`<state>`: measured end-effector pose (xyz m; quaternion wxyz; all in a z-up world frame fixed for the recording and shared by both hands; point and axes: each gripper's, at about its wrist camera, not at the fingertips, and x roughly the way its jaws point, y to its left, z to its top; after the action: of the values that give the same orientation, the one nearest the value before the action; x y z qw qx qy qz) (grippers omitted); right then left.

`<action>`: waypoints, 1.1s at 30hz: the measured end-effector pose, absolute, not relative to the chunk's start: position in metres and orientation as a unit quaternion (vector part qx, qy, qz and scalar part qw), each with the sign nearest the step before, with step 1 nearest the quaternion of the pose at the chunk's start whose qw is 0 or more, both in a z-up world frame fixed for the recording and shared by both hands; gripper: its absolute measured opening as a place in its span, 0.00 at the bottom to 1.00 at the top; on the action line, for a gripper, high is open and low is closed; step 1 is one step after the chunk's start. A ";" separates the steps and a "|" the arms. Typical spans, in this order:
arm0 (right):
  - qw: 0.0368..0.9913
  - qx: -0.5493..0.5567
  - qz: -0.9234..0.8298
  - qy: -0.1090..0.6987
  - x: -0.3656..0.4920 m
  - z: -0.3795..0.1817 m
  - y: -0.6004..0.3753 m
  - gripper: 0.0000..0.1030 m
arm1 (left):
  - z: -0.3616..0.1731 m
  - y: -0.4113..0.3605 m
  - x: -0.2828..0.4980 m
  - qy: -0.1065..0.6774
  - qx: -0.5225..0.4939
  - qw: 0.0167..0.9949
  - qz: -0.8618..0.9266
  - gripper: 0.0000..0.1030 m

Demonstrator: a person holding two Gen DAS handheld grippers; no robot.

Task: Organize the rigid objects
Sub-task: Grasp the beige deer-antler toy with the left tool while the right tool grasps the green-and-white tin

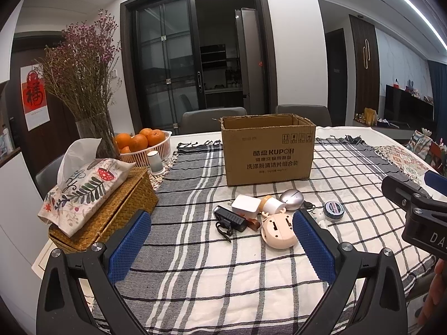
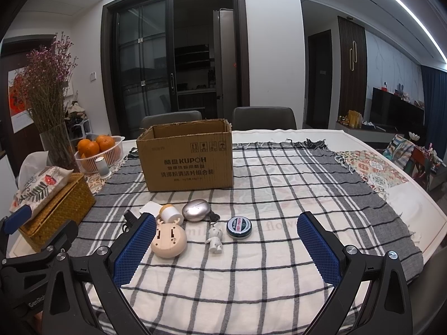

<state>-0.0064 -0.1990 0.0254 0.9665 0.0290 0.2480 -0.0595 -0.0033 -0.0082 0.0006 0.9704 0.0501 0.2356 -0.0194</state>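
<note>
While both grippers hang over the checked cloth on the table (image 2: 405,215) with nothing in them, the job looks barely begun. The left gripper (image 1: 220,240) is spread wide, and just ahead between its fingers lie a black gadget (image 1: 230,219), a white block (image 1: 245,206) and a peach round toy (image 1: 278,230), crowded and touching. The right gripper (image 2: 226,240) is equally wide; ahead between its fingers sit a round tin (image 2: 238,227) and a small white figure (image 2: 214,240), each standing apart, with a silver oval case (image 2: 195,210) beyond. Farther ahead of both stands the open cardboard box (image 2: 188,157), probably the goal. I would take the tin first with the right gripper: come down straight, straddle its rim, close gently so it does not skid, then lift clear of the box wall before letting go
</note>
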 end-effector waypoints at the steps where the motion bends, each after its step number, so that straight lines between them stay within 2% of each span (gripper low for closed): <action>1: 0.966 0.030 -0.059 0.249 -0.006 0.025 -0.199 0.99 | 0.000 -0.009 -0.003 0.237 0.051 0.970 -0.020 1.00; 19: 0.957 0.037 -0.036 0.285 0.043 -0.009 -0.223 0.98 | -0.036 -0.034 0.036 0.278 0.076 0.954 -0.076 1.00; 33: 0.932 0.044 -0.051 0.357 0.099 -0.059 -0.246 0.84 | -0.076 -0.059 0.083 0.336 0.078 0.931 -0.116 0.94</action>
<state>0.0991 -0.2460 -0.0589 0.9317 0.0444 0.3570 -0.0513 0.0828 -0.0589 -0.0764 0.9315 0.0779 0.3360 -0.1157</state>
